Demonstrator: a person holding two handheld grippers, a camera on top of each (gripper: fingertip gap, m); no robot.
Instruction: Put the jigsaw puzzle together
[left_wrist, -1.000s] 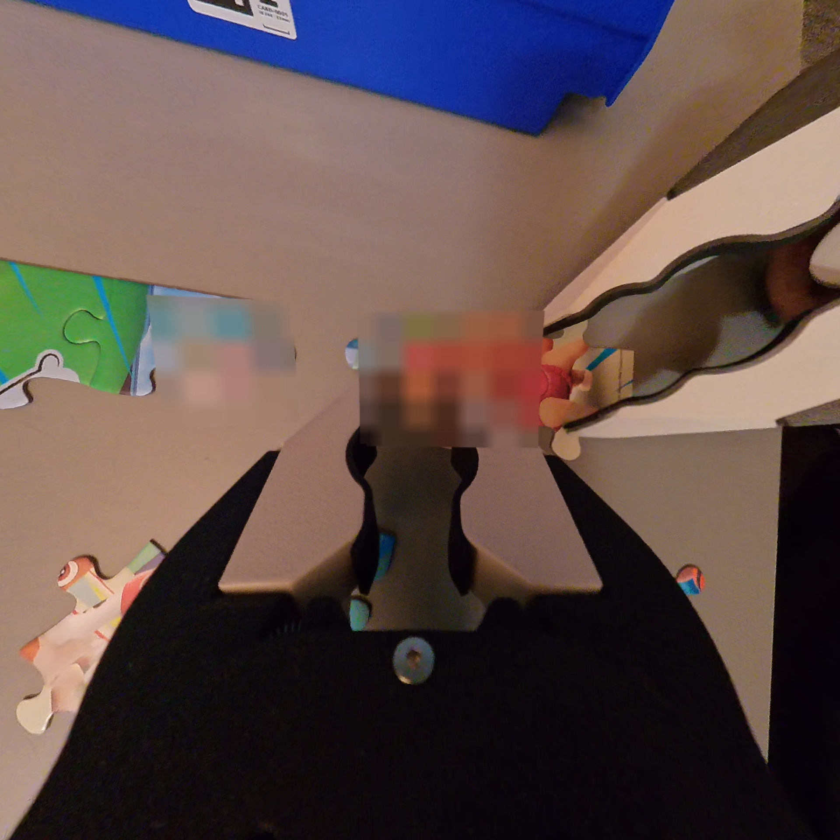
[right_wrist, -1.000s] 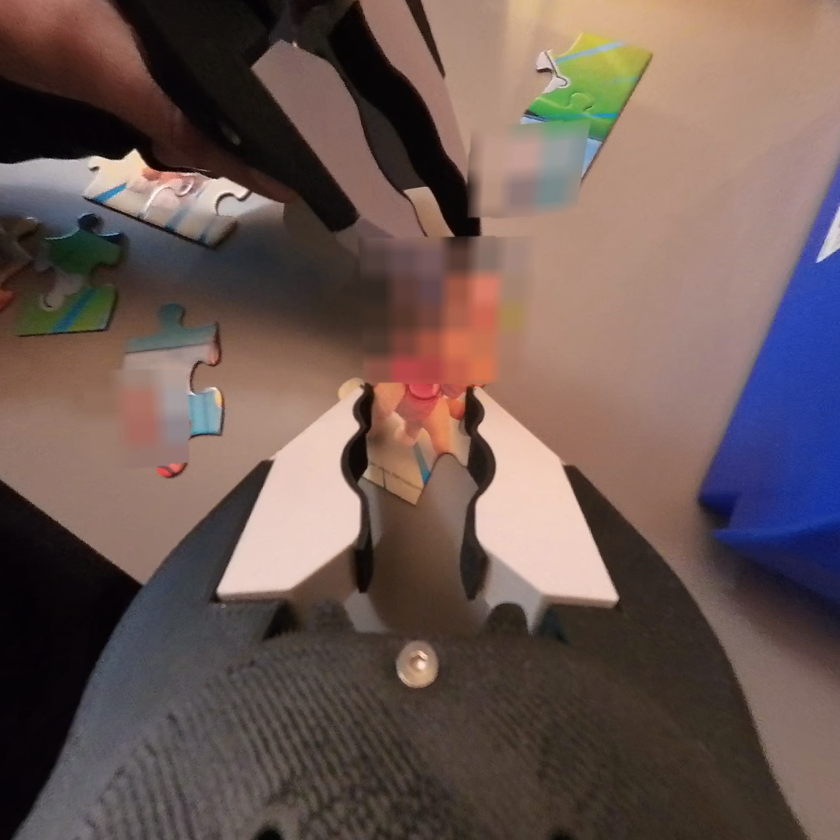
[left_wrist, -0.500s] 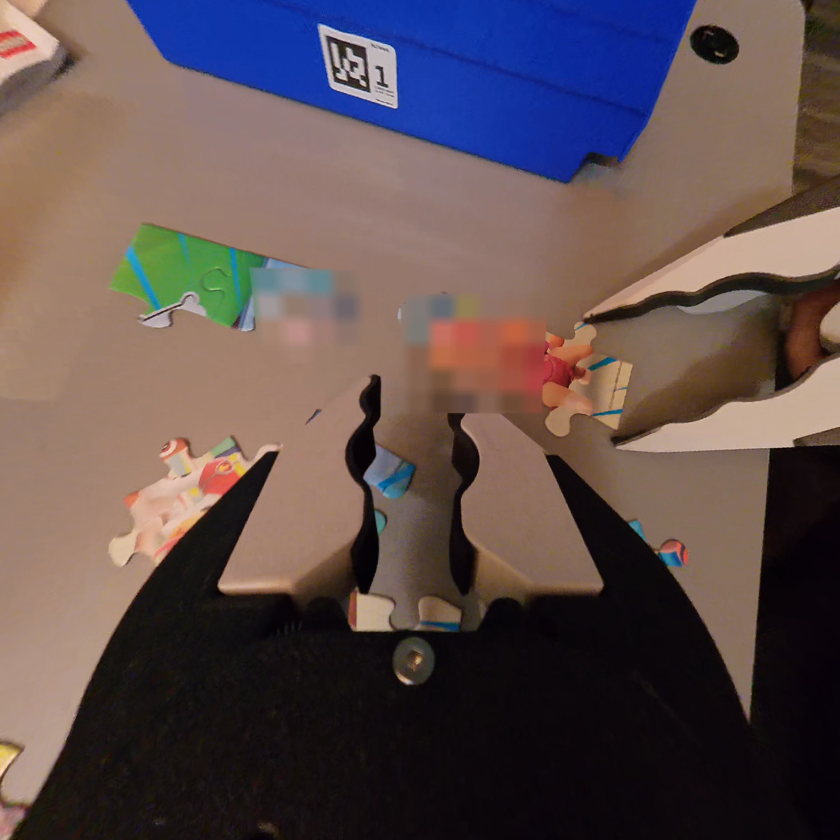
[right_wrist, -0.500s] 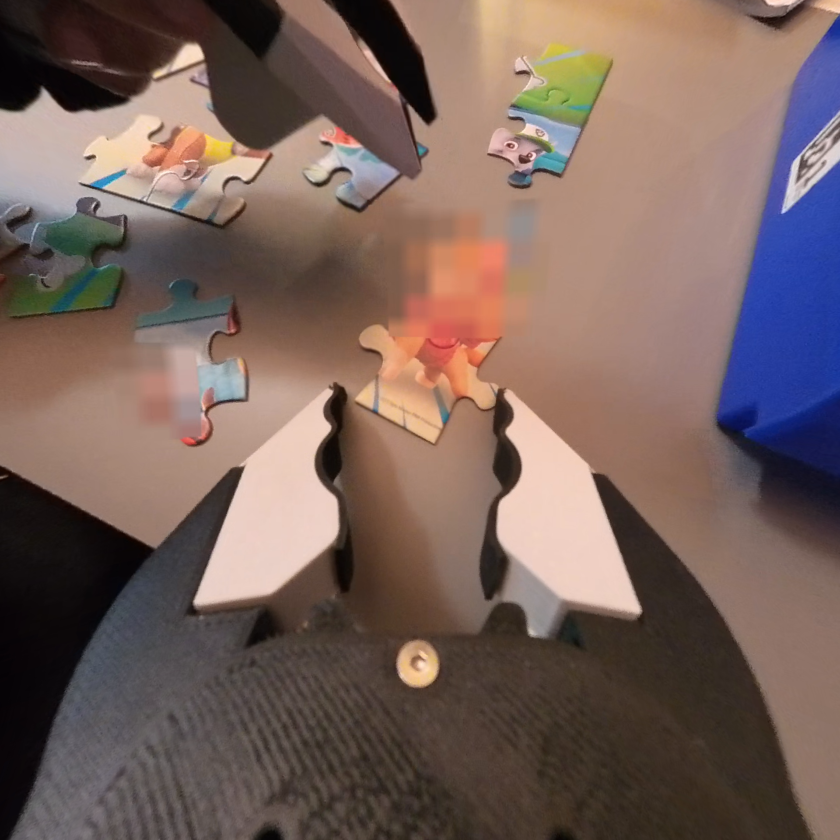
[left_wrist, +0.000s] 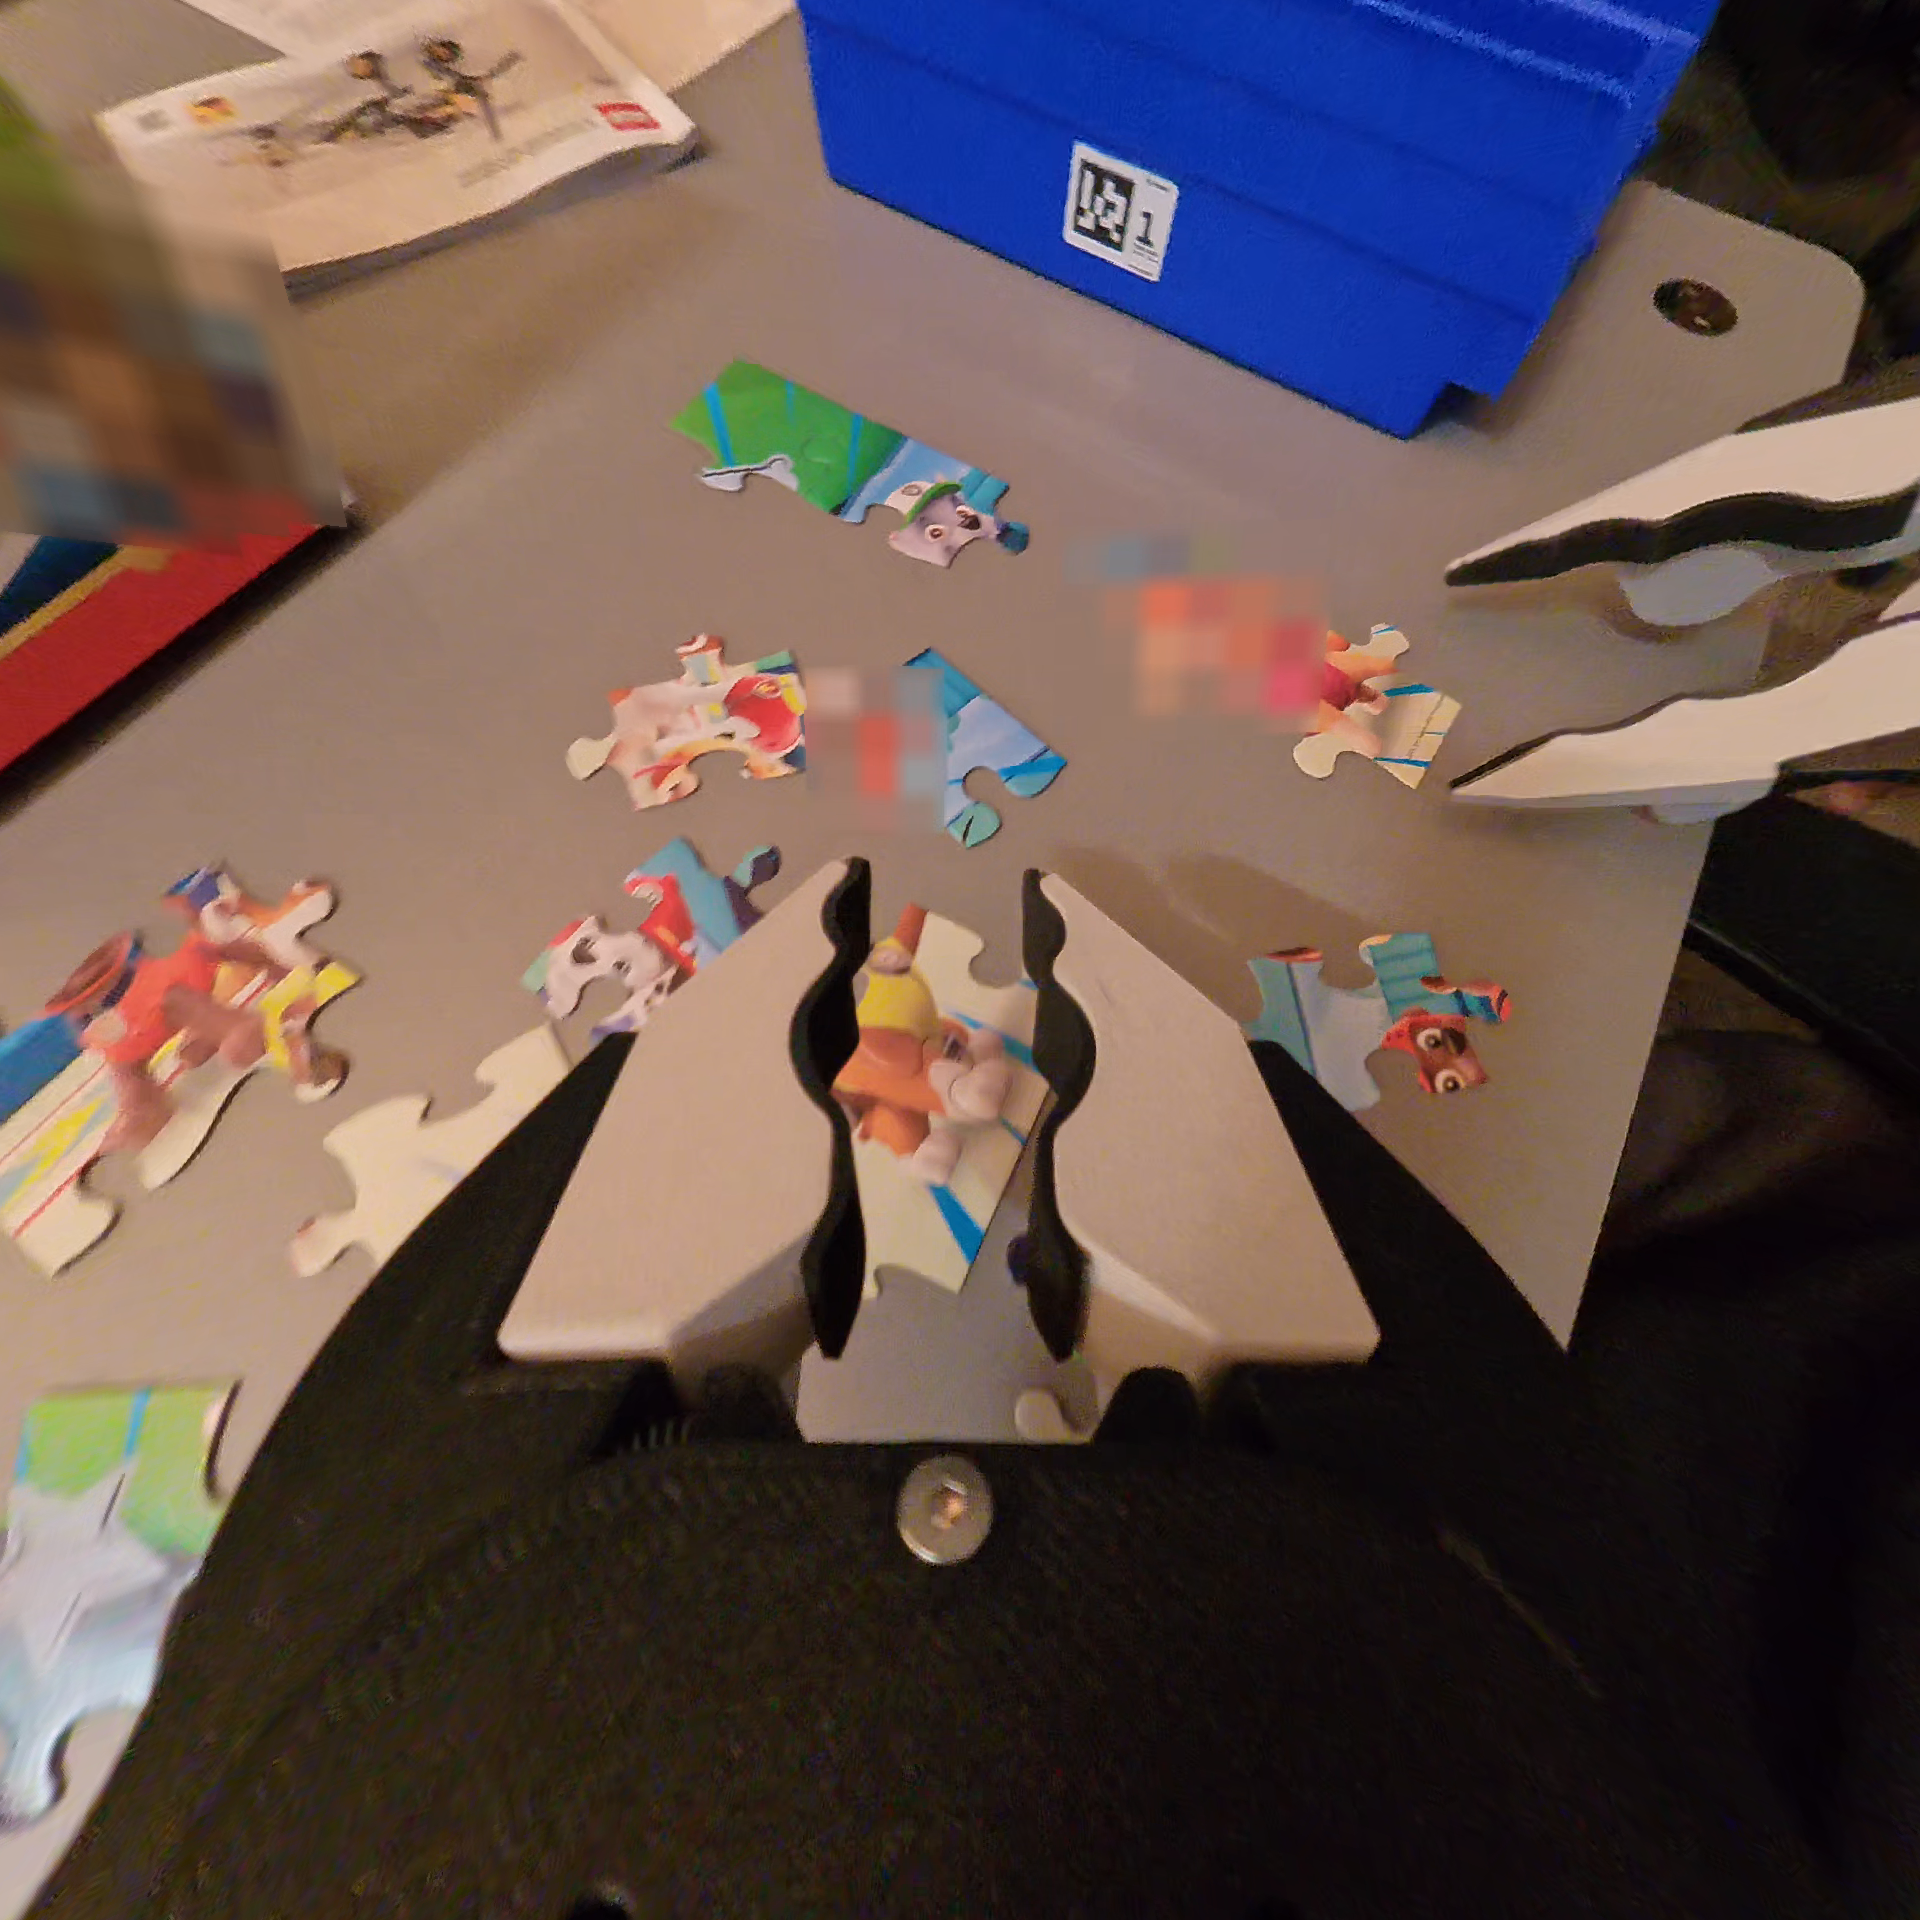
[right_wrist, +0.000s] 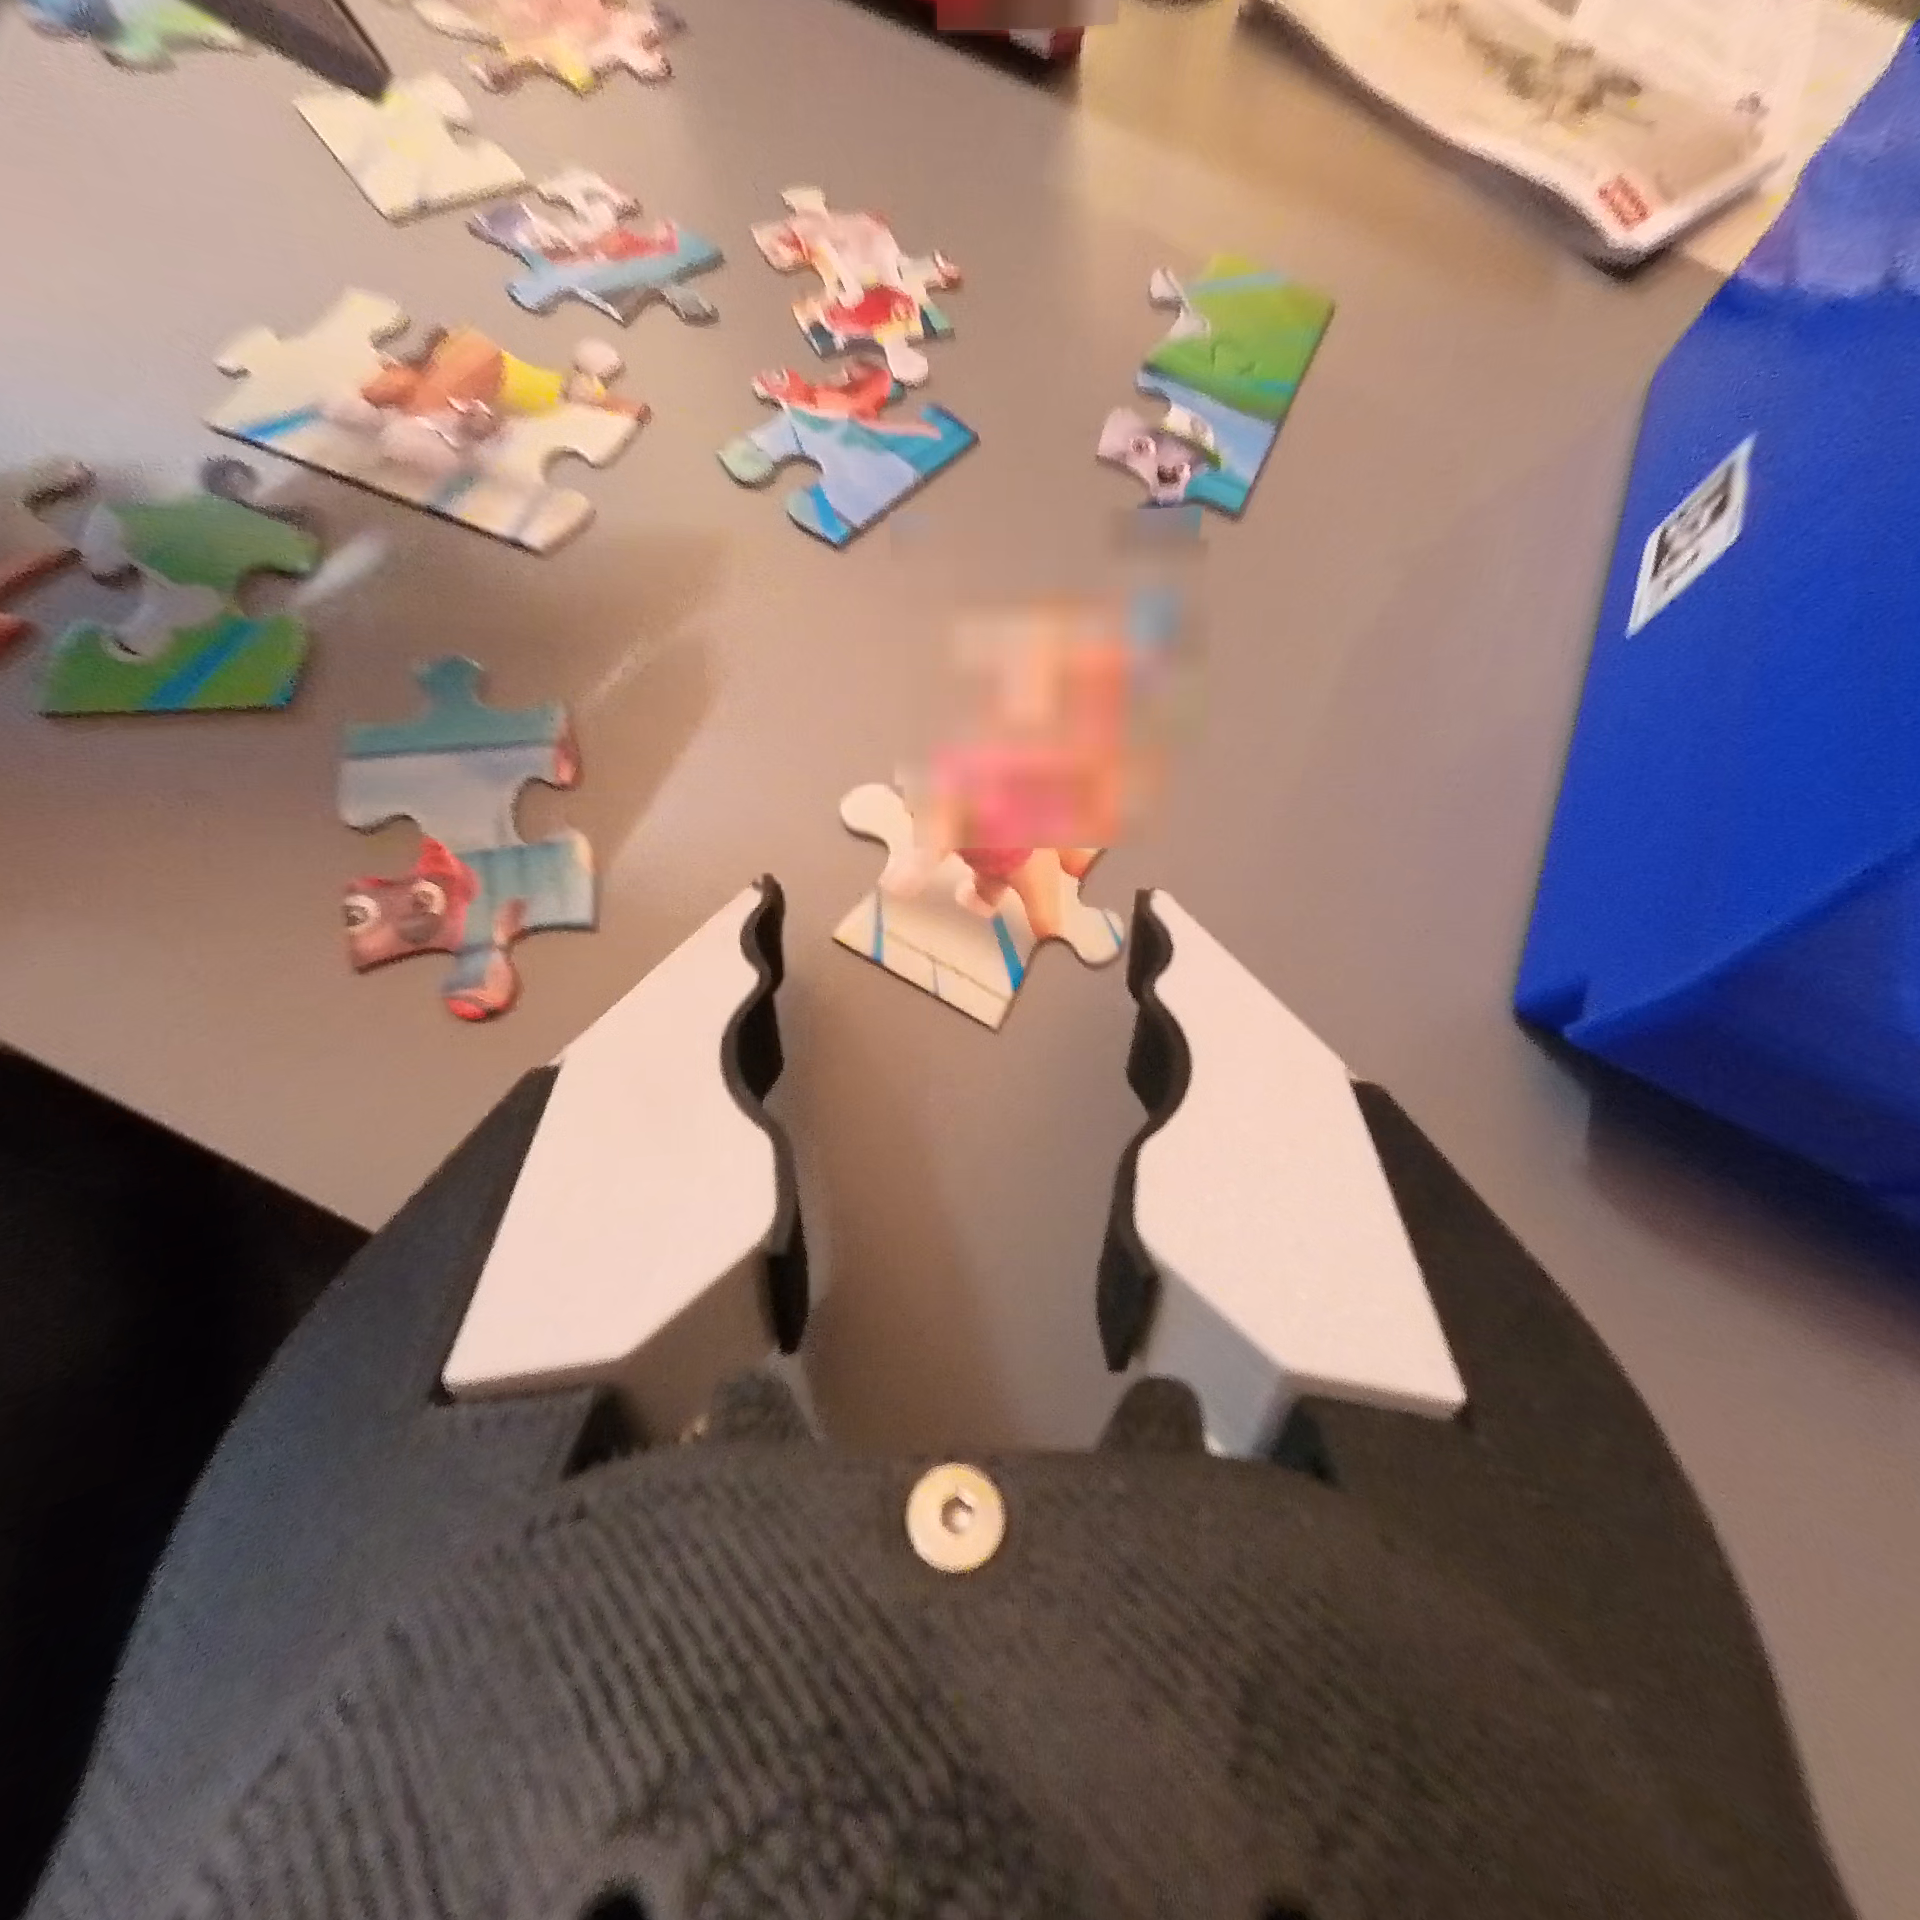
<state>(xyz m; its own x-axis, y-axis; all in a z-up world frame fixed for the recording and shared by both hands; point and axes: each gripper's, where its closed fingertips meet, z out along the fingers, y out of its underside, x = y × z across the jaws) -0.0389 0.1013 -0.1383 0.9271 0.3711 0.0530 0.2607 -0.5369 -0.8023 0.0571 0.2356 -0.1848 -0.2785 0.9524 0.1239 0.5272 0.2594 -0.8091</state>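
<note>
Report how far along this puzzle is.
Done: a few small joined groups, such as the green-and-blue strip. In hand: nothing; the right claw is open, a pink-figure piece flat on the table at its tips, and the left claw hovers open above an orange-dog piece. Left: most pieces lie loose and apart.

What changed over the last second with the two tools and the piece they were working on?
The right tool opened, let go of the pink-figure puzzle piece and backed off; the piece now lies flat on the grey table. The left tool drew back from that piece and now hangs over an orange-and-yellow piece lying on the table. Its jaw spacing looks unchanged. The blue bin stayed put.
</note>
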